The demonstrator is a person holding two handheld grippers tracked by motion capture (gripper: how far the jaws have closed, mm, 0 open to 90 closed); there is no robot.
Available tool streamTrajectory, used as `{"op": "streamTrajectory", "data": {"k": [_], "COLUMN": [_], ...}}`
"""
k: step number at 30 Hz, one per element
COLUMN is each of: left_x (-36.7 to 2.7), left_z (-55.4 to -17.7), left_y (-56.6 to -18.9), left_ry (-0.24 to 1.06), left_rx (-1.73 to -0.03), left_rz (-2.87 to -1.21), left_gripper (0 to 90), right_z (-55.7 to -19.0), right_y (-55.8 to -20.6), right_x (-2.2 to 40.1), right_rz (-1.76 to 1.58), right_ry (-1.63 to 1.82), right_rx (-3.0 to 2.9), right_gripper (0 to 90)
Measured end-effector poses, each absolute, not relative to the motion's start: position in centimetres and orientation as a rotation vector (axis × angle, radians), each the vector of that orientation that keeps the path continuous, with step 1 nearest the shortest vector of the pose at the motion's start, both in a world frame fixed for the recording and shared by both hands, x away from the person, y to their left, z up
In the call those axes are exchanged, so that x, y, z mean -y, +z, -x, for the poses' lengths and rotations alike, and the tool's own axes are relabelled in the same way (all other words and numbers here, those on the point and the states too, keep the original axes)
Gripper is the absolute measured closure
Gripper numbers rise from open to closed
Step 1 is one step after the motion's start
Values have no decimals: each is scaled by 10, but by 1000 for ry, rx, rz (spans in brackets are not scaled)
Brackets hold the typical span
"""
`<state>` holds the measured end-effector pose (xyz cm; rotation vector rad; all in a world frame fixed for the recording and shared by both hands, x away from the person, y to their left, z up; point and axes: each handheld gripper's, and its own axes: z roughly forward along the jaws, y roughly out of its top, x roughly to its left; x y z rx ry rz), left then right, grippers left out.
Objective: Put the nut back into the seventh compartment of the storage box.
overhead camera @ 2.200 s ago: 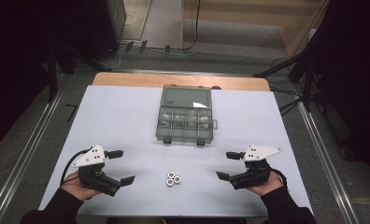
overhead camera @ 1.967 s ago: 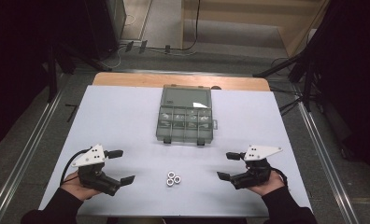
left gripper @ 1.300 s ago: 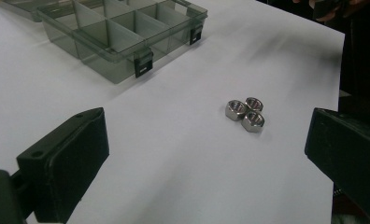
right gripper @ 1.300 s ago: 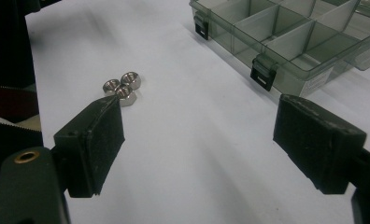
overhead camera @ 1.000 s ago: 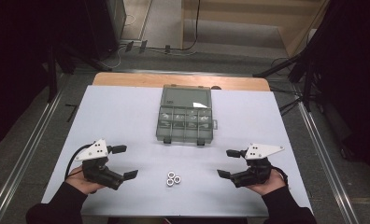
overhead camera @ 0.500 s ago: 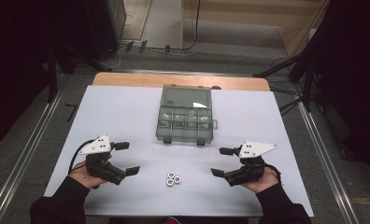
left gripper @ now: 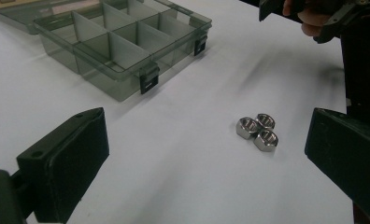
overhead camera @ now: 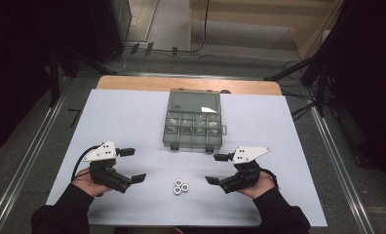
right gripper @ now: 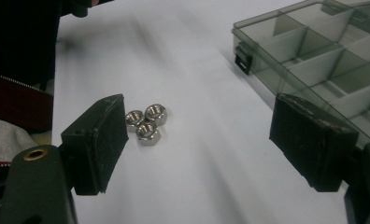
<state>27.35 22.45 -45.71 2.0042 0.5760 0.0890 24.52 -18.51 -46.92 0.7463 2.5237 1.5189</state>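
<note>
Three steel hex nuts (overhead camera: 181,186) (left gripper: 259,132) (right gripper: 147,122) lie bunched together on the white table top, near the front edge. Behind them stands a smoky clear compartment box (overhead camera: 193,119) (left gripper: 117,39) (right gripper: 323,60) with its lid folded back. My left gripper (overhead camera: 132,165) (left gripper: 206,154) is open to the left of the nuts, jaws wide apart and holding nothing. My right gripper (overhead camera: 218,168) (right gripper: 199,135) is open to the right of the nuts, also holding nothing. Both jaw pairs point inward at the nuts.
The white sheet (overhead camera: 132,117) covers a wooden table (overhead camera: 132,83) with metal rails along both sides. Cables and dark stands lie on the floor beyond the far edge. A dark sleeve (right gripper: 19,42) fills the upper left of the right gripper view.
Both grippers have moved inward toward the nuts, the right one more in the last half second. The left gripper has also lifted a little away from the front edge. The nuts have not moved.
</note>
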Motion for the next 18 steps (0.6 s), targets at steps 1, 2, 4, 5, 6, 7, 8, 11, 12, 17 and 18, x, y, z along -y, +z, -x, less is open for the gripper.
{"op": "streamTrajectory", "data": {"k": [1,2,4,5,6,7,8,11,12,17,18], "left_x": [-225,-226,-227,-228,-228,-228,-229,-229,-228,-226,-226], "left_z": [-273,-272,-270,-269,-268,-267,-267,-267,-266,-265,-265], "left_y": [-457,-457,-456,-456,-456,-457,-457,-457,-456,-456,-455], "left_ry": [94,95,96,99,98,102,103,102,105,107,108], "left_rx": [-576,-579,-577,-571,-568,-566,-569,-572,-571,-569,-565], "left_rz": [-2002,-2002,-1997,-2002,-2001,-2008,-2012,-2011,-2006,-2013,-2014], "left_gripper": [0,0,0,0,0,0,0,0,0,0,0], "right_z": [-245,-246,-247,-247,-248,-249,-250,-252,-253,-256,-257], "right_y": [-469,-469,-469,-468,-466,-465,-464,-464,-465,-466,-466], "right_x": [182,180,175,172,170,169,166,162,156,144,142], "right_rz": [-746,-735,-720,-720,-708,-698,-707,-702,-714,-697,-686], "right_ry": [1514,1515,1508,1496,1484,1478,1474,1453,1394,1296,1272], "right_rx": [-2531,-2536,-2546,-2552,-2559,-2560,-2567,-2590,-2633,-2720,-2735], "right_gripper": [206,206,207,208,208,209,209,216,217,230,233]}}
